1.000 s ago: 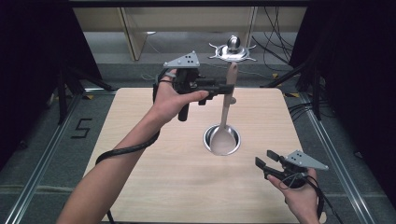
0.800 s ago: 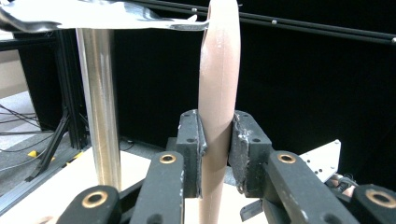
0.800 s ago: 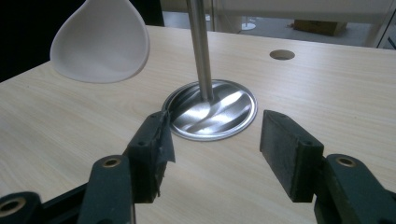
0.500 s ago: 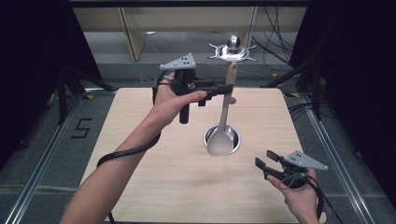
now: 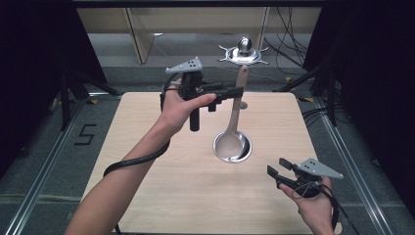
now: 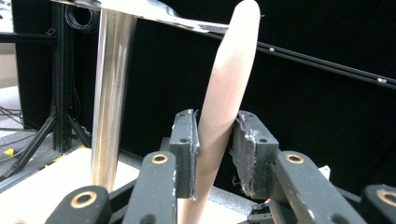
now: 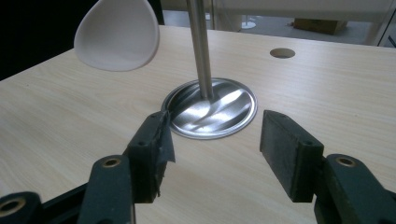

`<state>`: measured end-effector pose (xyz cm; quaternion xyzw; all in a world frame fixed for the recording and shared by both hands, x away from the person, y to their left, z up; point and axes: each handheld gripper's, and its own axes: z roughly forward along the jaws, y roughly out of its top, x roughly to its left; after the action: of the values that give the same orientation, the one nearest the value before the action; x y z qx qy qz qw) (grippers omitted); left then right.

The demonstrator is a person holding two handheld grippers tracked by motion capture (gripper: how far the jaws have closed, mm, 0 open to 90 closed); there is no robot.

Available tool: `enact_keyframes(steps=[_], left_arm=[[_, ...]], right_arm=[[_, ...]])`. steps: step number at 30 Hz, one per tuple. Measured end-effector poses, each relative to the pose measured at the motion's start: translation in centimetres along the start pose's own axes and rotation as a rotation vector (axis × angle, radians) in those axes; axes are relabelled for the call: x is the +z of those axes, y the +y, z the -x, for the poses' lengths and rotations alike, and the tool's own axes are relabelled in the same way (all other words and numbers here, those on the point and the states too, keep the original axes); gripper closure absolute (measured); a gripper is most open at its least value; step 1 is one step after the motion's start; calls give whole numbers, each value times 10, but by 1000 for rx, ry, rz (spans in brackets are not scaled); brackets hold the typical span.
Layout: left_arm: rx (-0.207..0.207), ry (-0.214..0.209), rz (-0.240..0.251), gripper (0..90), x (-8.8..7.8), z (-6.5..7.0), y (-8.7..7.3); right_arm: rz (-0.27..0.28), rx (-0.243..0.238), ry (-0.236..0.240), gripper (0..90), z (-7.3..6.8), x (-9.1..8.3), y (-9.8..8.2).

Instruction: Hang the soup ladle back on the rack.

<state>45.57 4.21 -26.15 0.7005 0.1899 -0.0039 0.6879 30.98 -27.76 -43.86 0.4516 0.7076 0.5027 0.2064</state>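
Note:
A spoon with a pale handle [image 5: 238, 100] and a whitish bowl [image 7: 116, 35] hangs nearly upright in the air over the round steel base [image 5: 243, 152] of a metal stand. My left gripper [image 5: 234, 94] has the handle [image 6: 224, 98] between its pads [image 6: 184, 140], which still touch it; the jaws have just been opening a little. The stand's pole [image 6: 109, 93] rises just beside the handle, up to its star-shaped top [image 5: 242, 53]. My right gripper [image 5: 277, 166] is open and holds nothing, low at the table's front right, its jaws facing the base [image 7: 215, 107].
The wooden table [image 5: 147, 176] has a small round hole [image 7: 282, 52] behind the stand. Black frame posts and cables stand around the table. A floor mark "5" [image 5: 85, 134] lies to the left.
The spoon has tilted a little, its bowl swinging slightly left, and the left gripper has shifted slightly left. The right gripper has not moved.

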Motion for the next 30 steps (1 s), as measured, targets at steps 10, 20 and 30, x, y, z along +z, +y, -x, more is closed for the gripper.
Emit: enact_keyframes(steps=[10,20,30], left_arm=[[-25,2,18,674,1,0,-2],[-51,3,33,654,0,-2,-4],[-65,28,41,657,-1,-6,-5]], right_arm=[[8,-4,4,434,1,1,-1],[-9,3,1,434,0,1,-1],[-20,-3,2,434,0,1,-1]])
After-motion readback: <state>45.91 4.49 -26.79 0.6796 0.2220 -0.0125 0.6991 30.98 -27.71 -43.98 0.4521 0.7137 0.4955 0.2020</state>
